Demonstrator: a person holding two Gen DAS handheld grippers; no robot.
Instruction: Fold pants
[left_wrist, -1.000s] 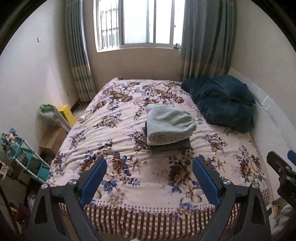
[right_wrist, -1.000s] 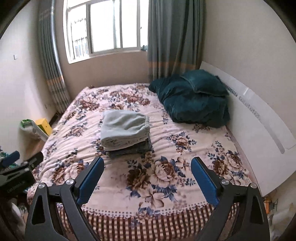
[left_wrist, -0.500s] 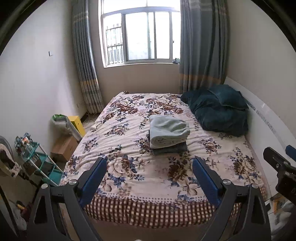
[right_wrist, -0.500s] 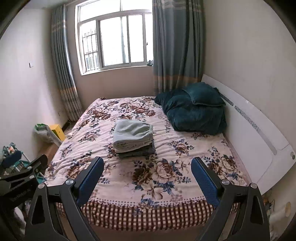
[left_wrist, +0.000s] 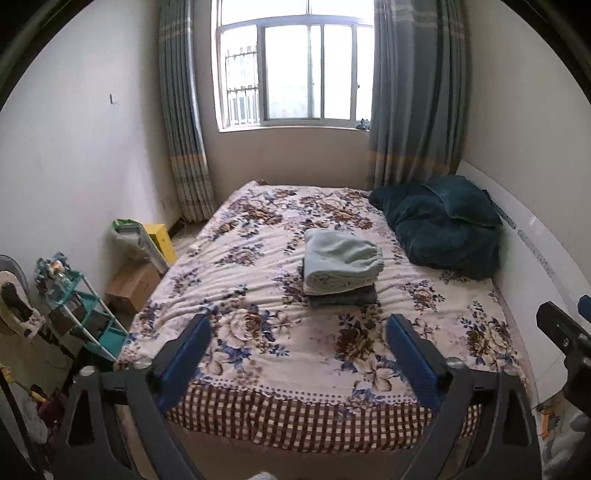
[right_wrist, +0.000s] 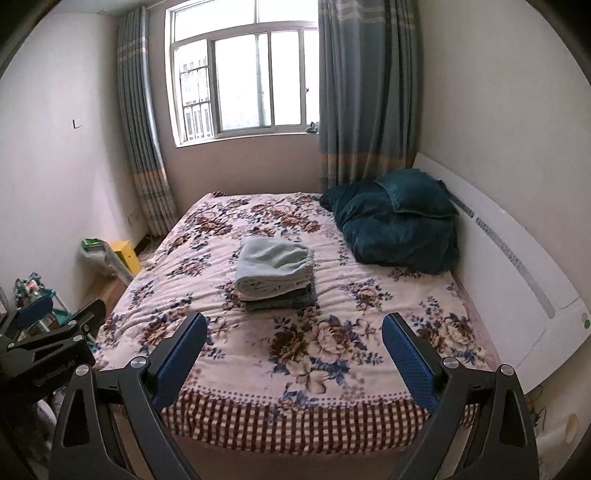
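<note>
A folded pair of light grey-green pants (left_wrist: 341, 260) lies on top of a folded dark grey garment (left_wrist: 343, 297) in the middle of a bed with a floral blanket (left_wrist: 258, 295). The stack also shows in the right wrist view (right_wrist: 275, 266), with the dark garment (right_wrist: 284, 301) under it. My left gripper (left_wrist: 299, 347) is open and empty, held back beyond the foot of the bed. My right gripper (right_wrist: 291, 343) is open and empty, also well short of the stack. Each gripper shows at the other view's edge.
A dark teal quilt and pillow (left_wrist: 439, 225) lie at the bed's far right by the white headboard (right_wrist: 517, 273). On the floor to the left stand a teal shelf rack (left_wrist: 85, 317), a cardboard box (left_wrist: 131, 286) and a yellow box (left_wrist: 160, 240). A curtained window (left_wrist: 291, 74) is behind.
Both grippers have pulled back and away from the bed, so the stack looks smaller and more of the room and floor shows. The folded stack has not moved. Both grippers stay open.
</note>
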